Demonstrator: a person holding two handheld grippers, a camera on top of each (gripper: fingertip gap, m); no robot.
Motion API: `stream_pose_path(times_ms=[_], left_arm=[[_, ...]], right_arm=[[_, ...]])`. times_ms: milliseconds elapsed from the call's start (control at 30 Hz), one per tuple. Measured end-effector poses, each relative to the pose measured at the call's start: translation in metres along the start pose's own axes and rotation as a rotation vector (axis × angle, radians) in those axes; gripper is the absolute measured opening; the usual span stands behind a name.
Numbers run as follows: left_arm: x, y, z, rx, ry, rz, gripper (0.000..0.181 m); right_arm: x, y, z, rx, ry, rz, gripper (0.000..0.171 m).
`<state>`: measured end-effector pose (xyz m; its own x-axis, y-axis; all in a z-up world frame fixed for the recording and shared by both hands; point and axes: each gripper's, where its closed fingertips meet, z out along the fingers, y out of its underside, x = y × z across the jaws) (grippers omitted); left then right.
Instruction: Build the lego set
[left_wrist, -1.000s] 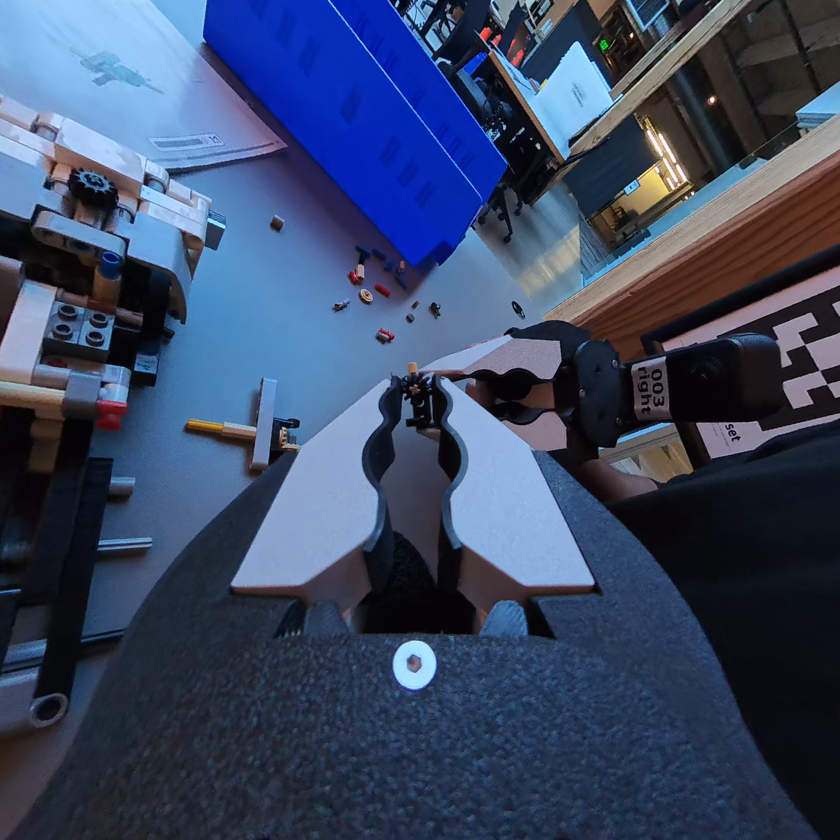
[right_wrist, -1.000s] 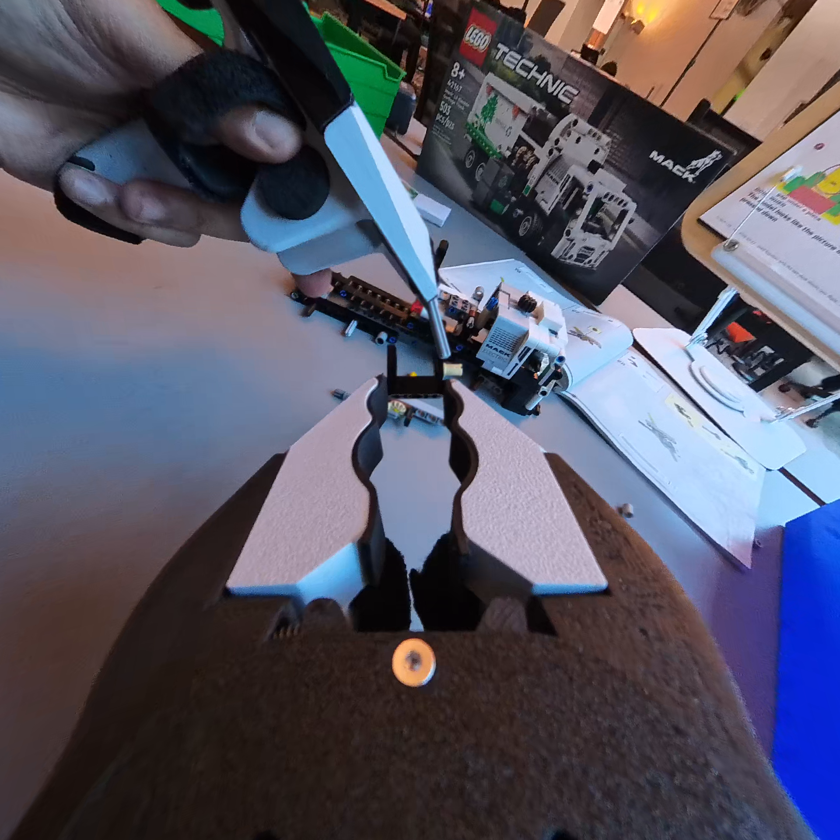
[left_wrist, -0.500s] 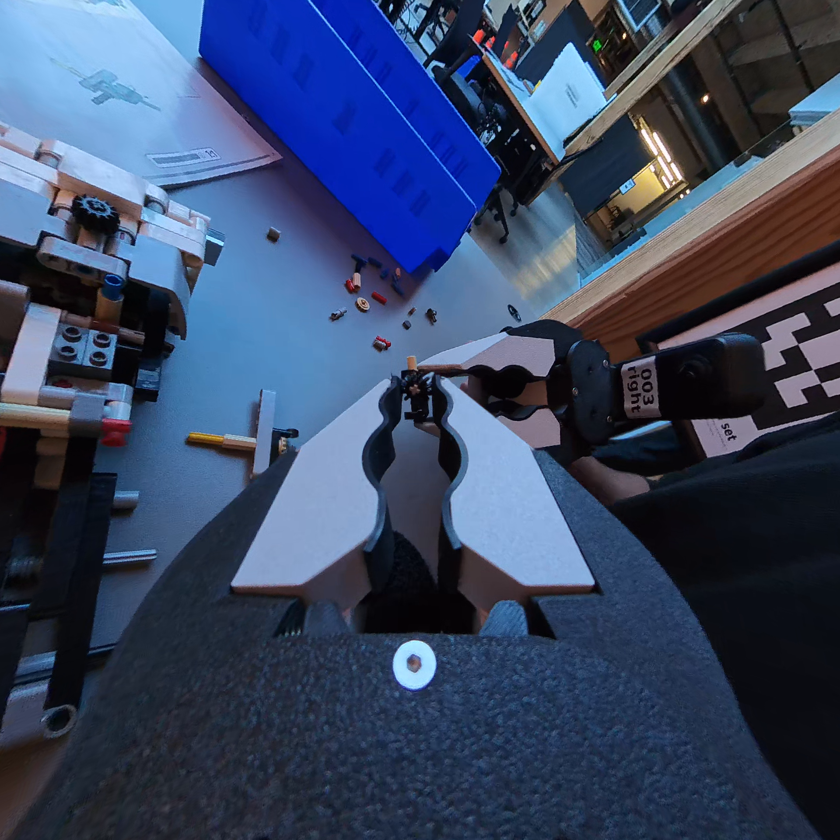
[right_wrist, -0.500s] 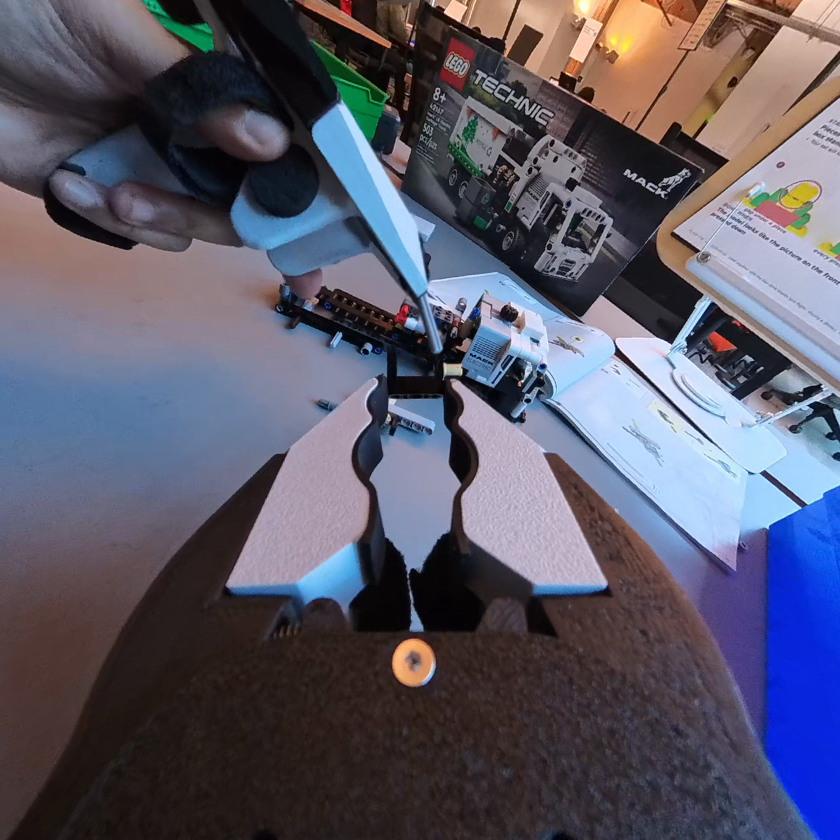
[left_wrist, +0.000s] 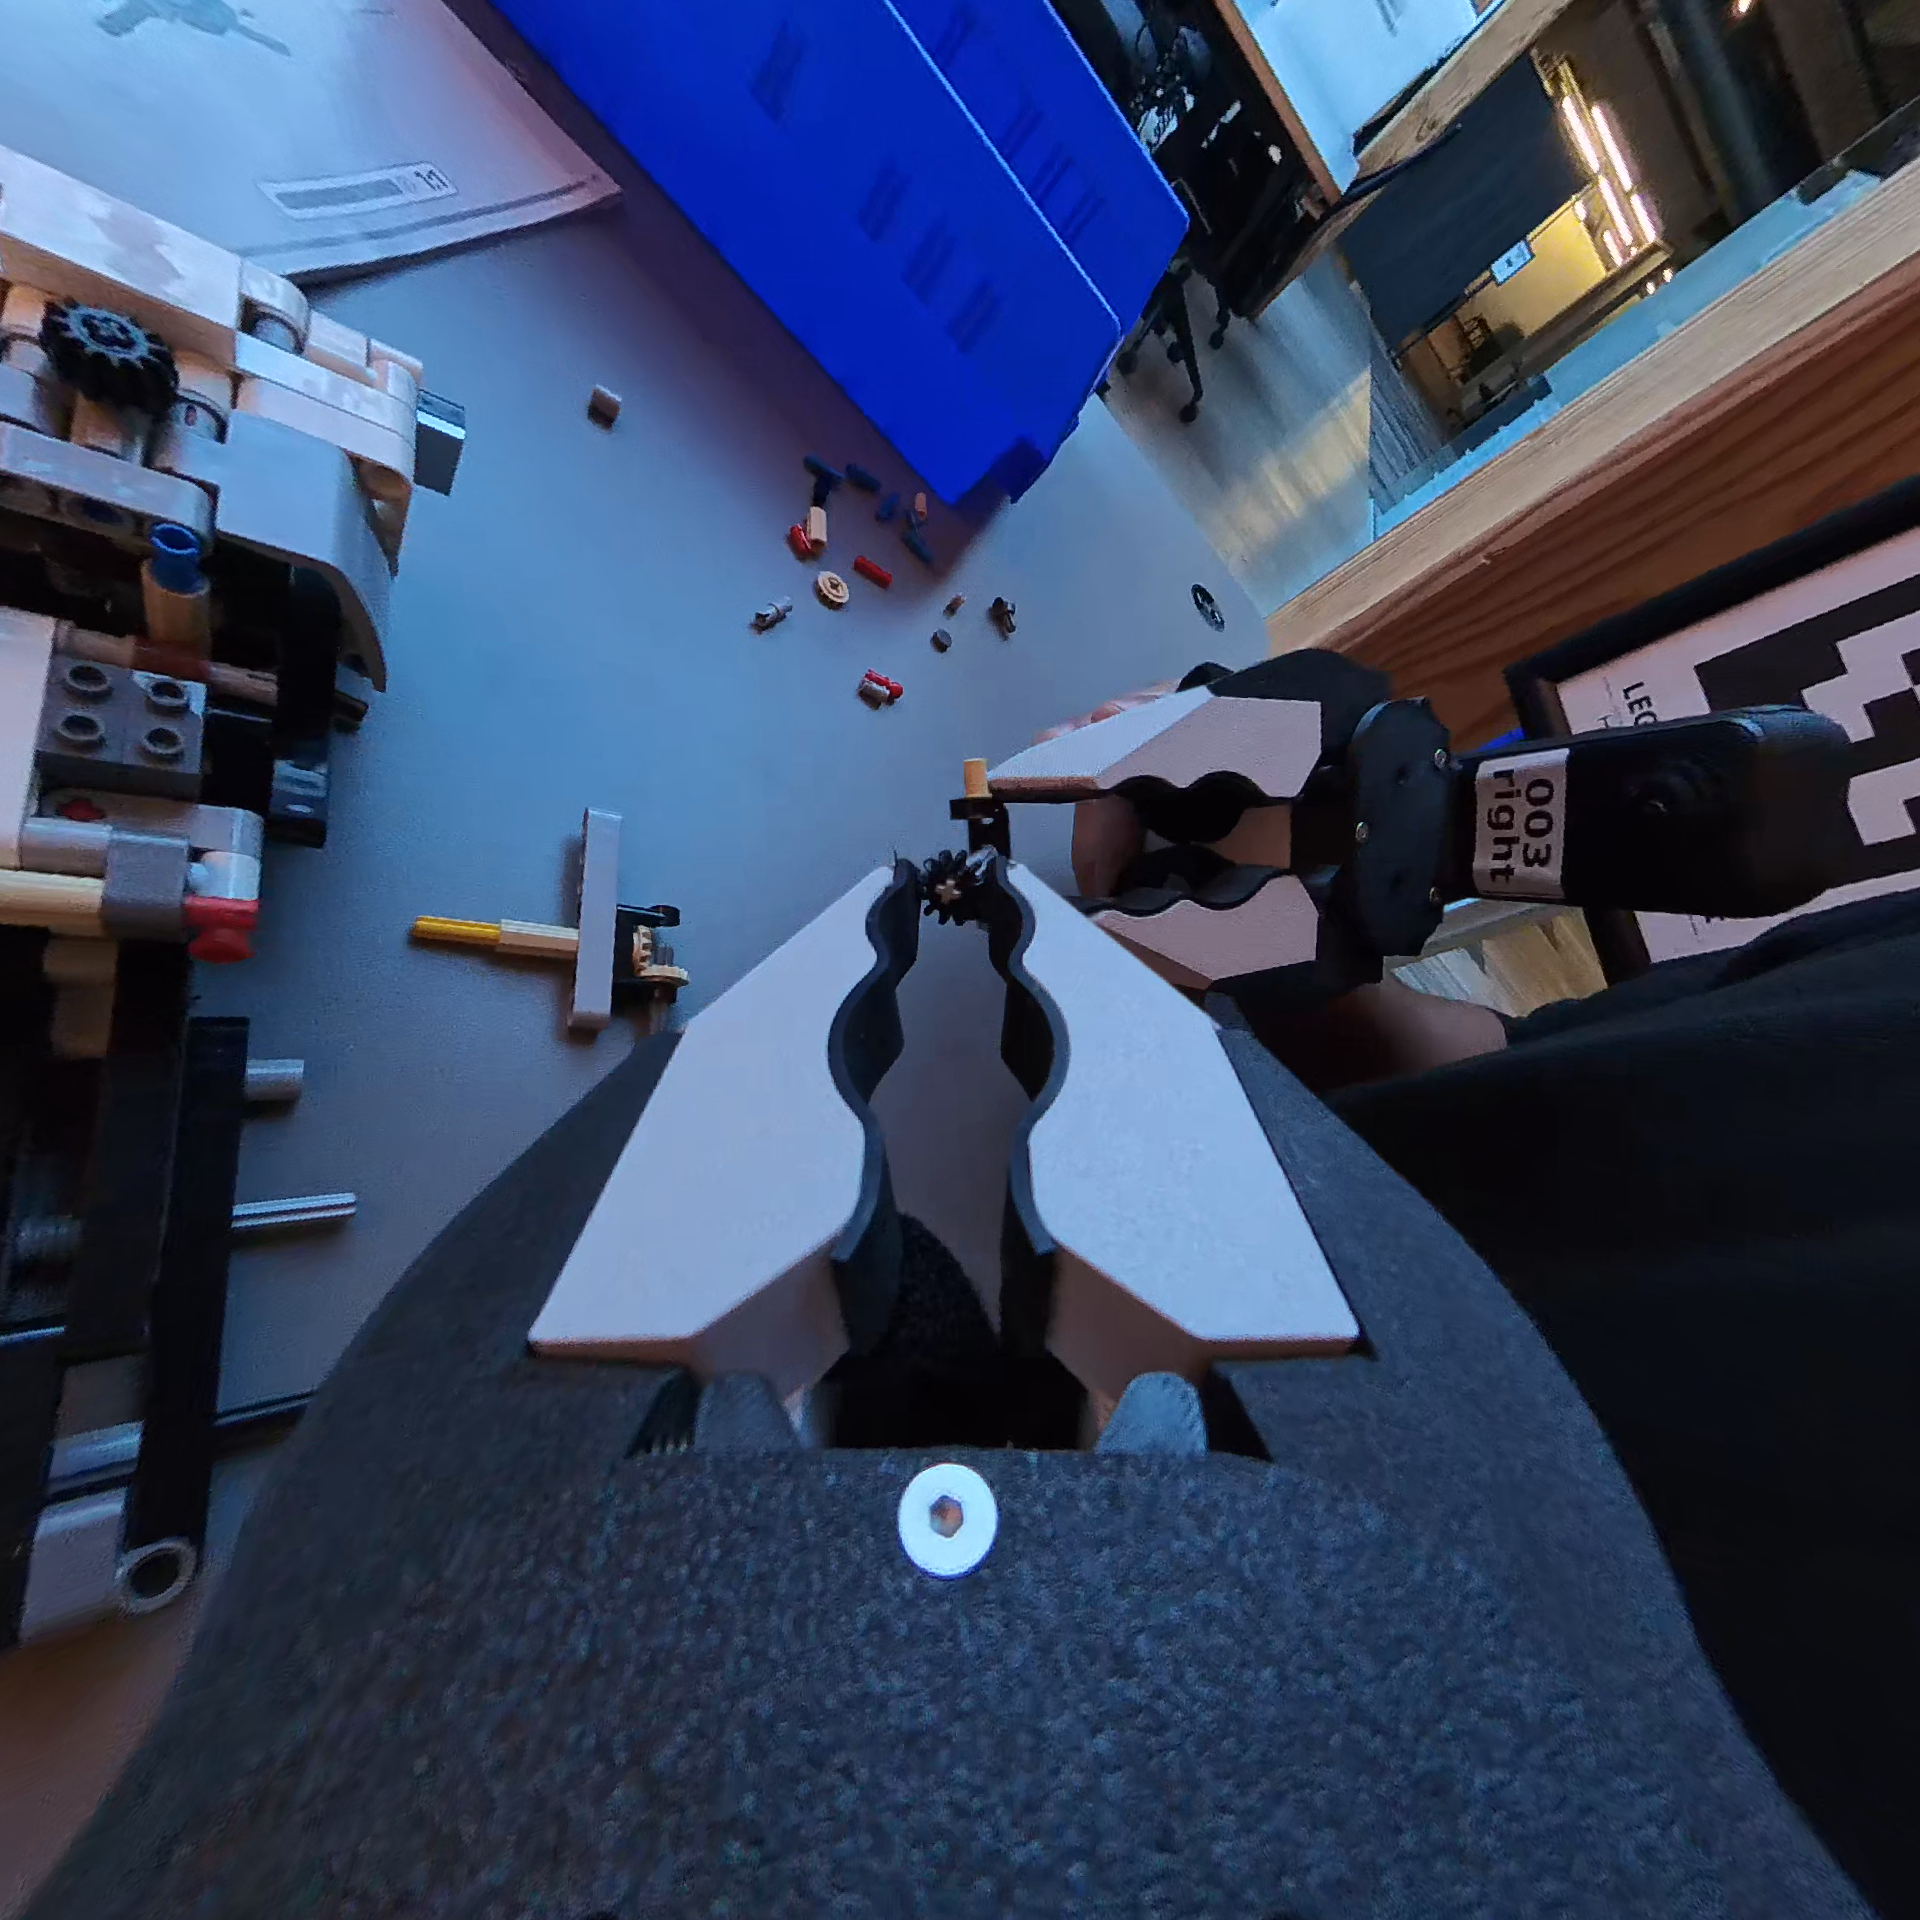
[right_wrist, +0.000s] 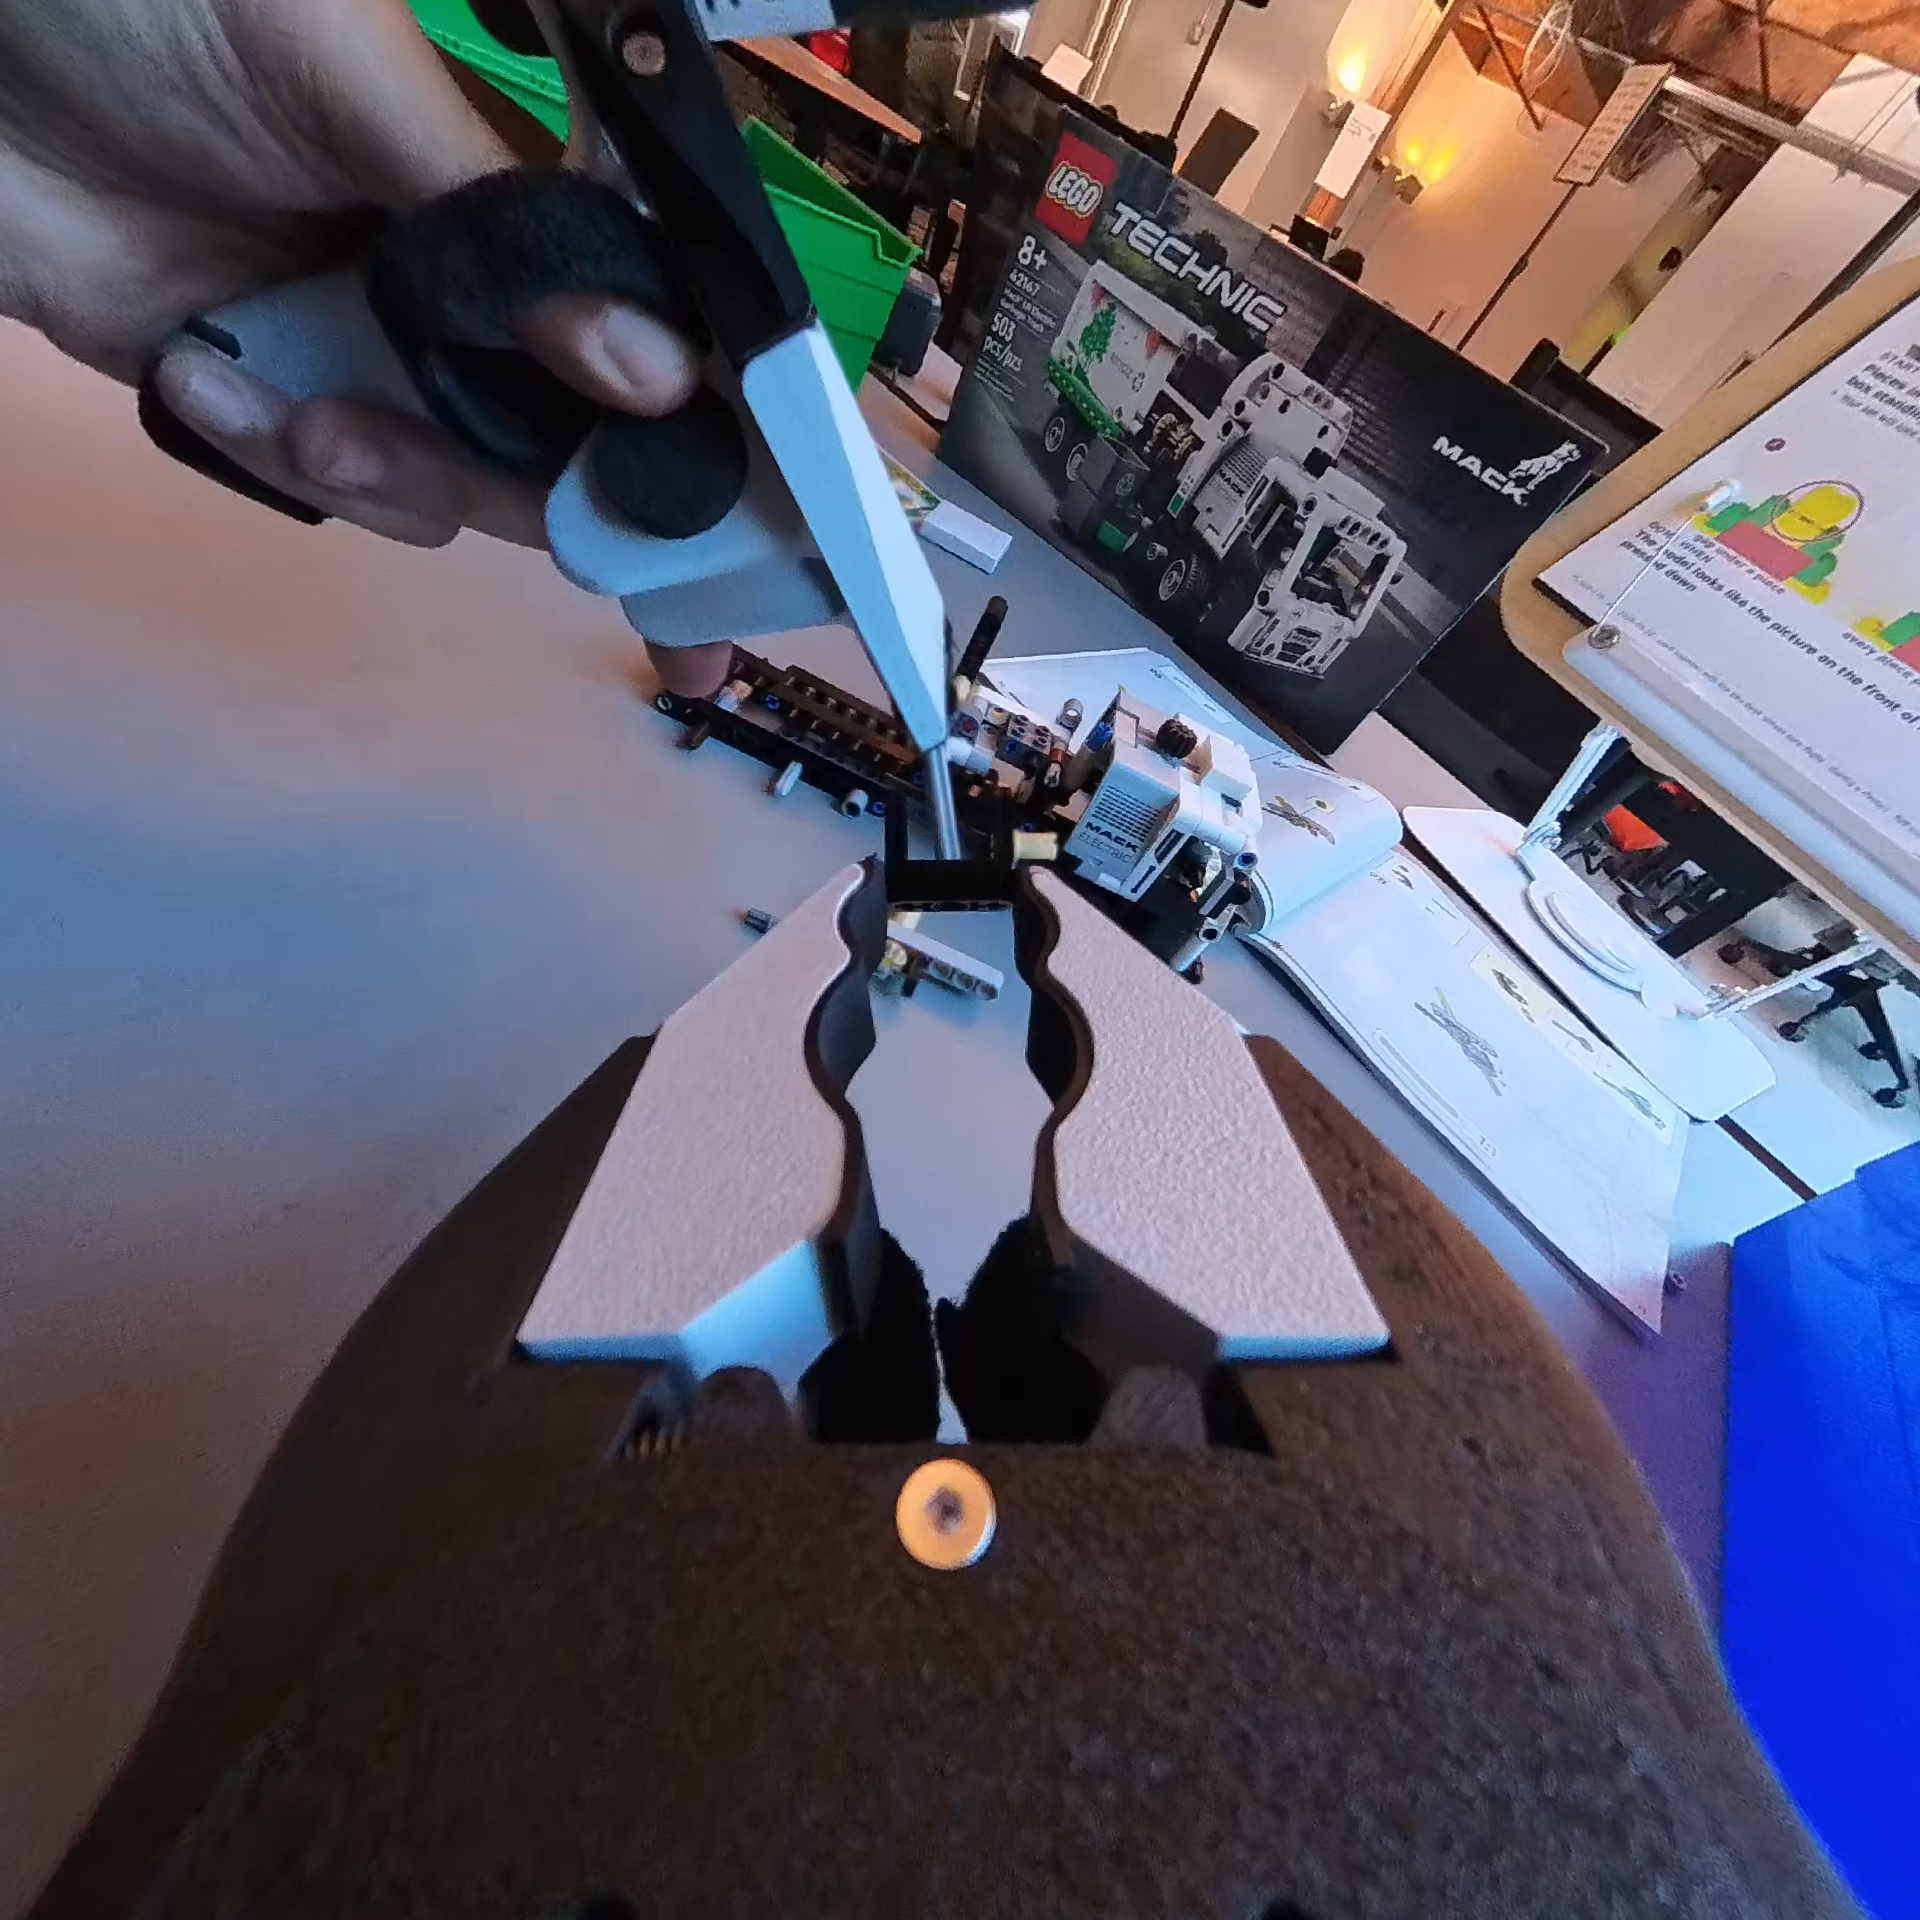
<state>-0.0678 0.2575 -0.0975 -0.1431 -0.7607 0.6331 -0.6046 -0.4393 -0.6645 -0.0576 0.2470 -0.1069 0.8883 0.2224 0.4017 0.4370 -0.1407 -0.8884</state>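
In the left wrist view my left gripper (left_wrist: 951, 891) is shut on a small black gear (left_wrist: 943, 896) with a grey axle through it. My right gripper (left_wrist: 1039, 836) comes in from the right, just beyond the left tips. It holds a small black frame piece (left_wrist: 982, 821) with a tan pin (left_wrist: 975, 774). In the right wrist view my right gripper (right_wrist: 951, 888) is shut on that black frame piece (right_wrist: 951, 883), its tan pin (right_wrist: 1034, 847) to the right. The left gripper (right_wrist: 933, 727) reaches down from above, and its grey axle (right_wrist: 943, 816) points into the piece.
The half-built white truck (left_wrist: 156, 623) (right_wrist: 1143, 821) lies on the grey table with a small yellow-axle subassembly (left_wrist: 582, 935) beside it. Loose small parts (left_wrist: 862, 582) lie near a blue bin (left_wrist: 883, 208). An open instruction booklet (right_wrist: 1455, 1039), the set's box (right_wrist: 1247, 416) and a green bin (right_wrist: 821, 249) stand beyond. Both grippers' tips are close together, under 4 cm apart.
The axle tip has shifted from beside the tan pin toward the middle of the black piece. In the left wrist view the right gripper's piece now sits slightly apart from the gear.
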Motion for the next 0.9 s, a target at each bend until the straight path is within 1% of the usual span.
stream_pose_path(times_ms=[233,367,400,467,500,600,667,733,833,900], left_arm=[[0.003,0.003,0.003,-0.03,0.028,-0.017,0.01],[0.012,0.01,0.016,-0.113,0.041,0.02,0.011],[0.012,0.008,0.018,-0.118,0.018,0.053,0.013],[0.018,0.0,0.018,-0.103,0.009,0.101,0.033],[0.021,-0.005,0.017,-0.089,0.011,0.111,0.04],[0.024,-0.015,0.008,-0.048,-0.017,0.16,0.042],[0.02,-0.018,0.0,-0.029,-0.054,0.196,0.038],[0.007,-0.013,-0.007,-0.035,-0.128,0.23,0.033],[-0.023,0.004,-0.016,-0.09,-0.297,0.33,0.027],[-0.044,0.017,-0.019,-0.137,-0.422,0.407,0.026]], right_arm=[[-0.004,-0.003,0.0,0.022,-0.012,0.004,0.024],[-0.005,-0.013,0.002,0.058,-0.008,0.023,0.023],[-0.002,-0.012,0.003,0.055,0.01,0.026,0.023],[0.001,-0.013,0.003,0.065,0.027,0.045,0.023],[0.004,-0.014,0.002,0.073,0.04,0.056,0.023],[0.013,-0.012,-0.001,0.069,0.081,0.087,0.023],[0.018,-0.01,-0.004,0.061,0.104,0.112,0.023],[0.02,-0.003,-0.004,0.006,0.109,0.175,0.024],[0.014,0.01,-0.001,-0.085,0.065,0.28,0.024],[0.012,0.016,0.001,-0.116,0.058,0.332,0.023]])
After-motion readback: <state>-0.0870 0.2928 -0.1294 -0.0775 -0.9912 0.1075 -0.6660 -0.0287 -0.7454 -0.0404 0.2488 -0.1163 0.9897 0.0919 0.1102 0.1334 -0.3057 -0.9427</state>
